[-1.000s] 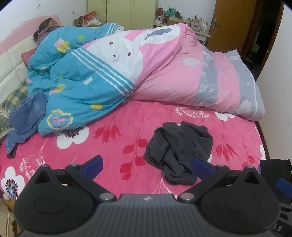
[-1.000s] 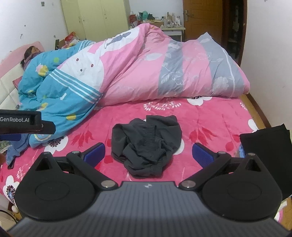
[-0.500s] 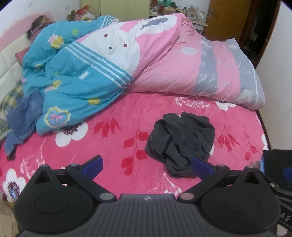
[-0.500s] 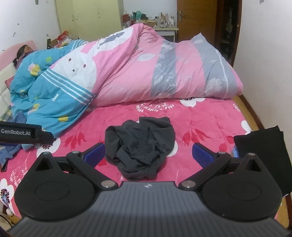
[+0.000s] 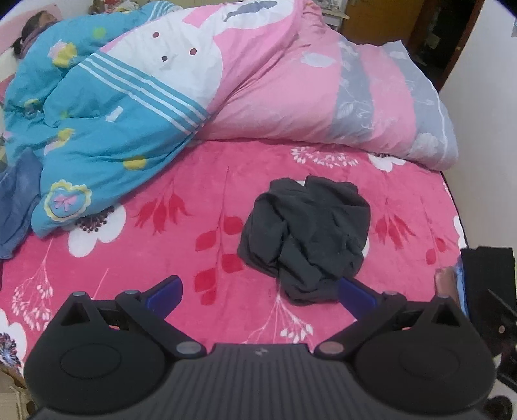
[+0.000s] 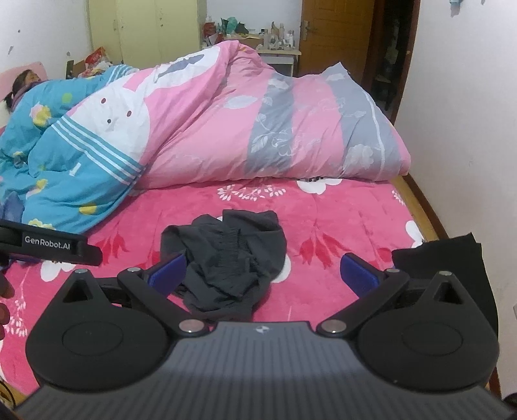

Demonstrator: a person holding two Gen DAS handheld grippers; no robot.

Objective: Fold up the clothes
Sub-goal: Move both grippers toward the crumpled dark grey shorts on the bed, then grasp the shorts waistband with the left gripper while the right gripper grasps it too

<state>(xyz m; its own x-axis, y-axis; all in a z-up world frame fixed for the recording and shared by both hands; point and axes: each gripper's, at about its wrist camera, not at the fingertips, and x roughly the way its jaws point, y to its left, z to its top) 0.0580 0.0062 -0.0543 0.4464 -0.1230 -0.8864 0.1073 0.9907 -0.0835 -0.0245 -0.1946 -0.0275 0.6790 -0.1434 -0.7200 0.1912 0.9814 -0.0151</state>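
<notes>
Only in the right view, wardrobe (image 6: pixel 155 29); both grippers wide, crumpled dark garment (image 5: pixel 307 239) ahead.

Dark grey crumpled garment (image 5: pixel 307 232), pink floral bedsheet (image 5: pixel 181 245), blue striped and pink-grey quilt (image 5: pixel 226 97), black cloth (image 6: pixel 452 265)

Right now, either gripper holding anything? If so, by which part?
Nothing held. Left gripper and right gripper are both open, hovering near the crumpled dark garment on the bed, not gripping it.
</notes>
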